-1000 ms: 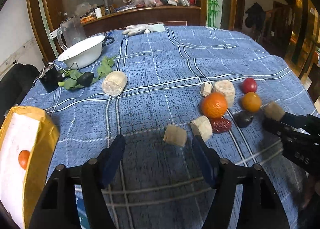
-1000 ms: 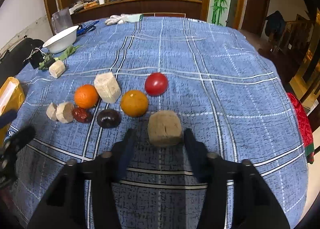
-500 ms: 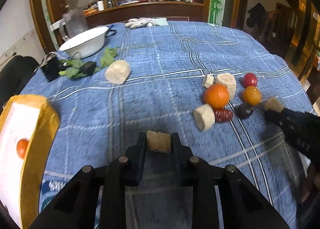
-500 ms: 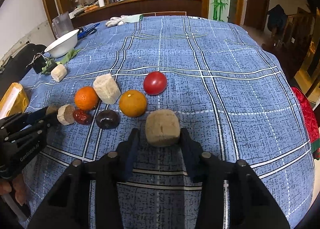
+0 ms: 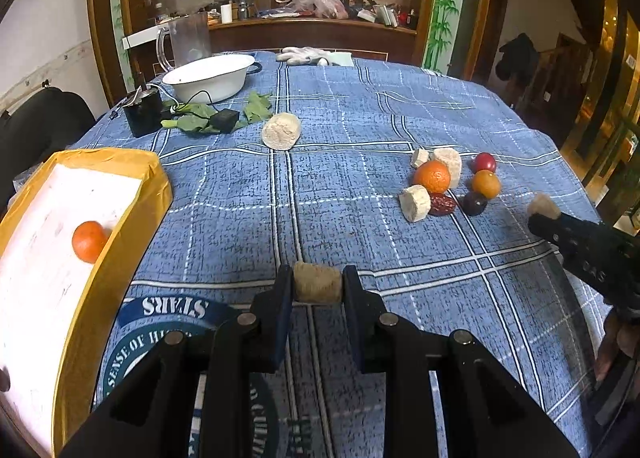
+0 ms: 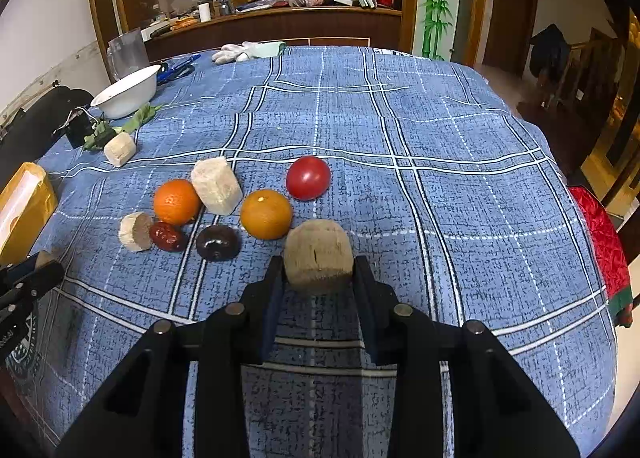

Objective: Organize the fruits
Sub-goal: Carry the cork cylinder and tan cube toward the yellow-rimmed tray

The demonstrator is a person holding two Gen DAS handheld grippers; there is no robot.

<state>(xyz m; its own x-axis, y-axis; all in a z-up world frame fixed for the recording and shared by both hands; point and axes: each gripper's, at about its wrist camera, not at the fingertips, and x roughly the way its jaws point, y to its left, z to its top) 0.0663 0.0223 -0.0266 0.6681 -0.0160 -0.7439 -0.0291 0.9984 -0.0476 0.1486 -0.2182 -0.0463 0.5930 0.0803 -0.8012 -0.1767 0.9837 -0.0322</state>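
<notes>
i'm clamping a small tan spongy block (image 5: 318,288) in the left gripper (image 5: 318,290) above the blue plaid tablecloth (image 5: 360,117); the right gripper (image 6: 318,270), jaws just closing, is pinching a bigger tan block (image 6: 318,256) that's risking nudging the orange (image 6: 266,213) beside it

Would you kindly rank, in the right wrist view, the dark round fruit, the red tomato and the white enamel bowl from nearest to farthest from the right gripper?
From the right gripper:
1. Dark round fruit, just left of the fingers.
2. Red tomato, straight ahead, behind the oranges.
3. White enamel bowl, far back left by the table's edge.
</notes>
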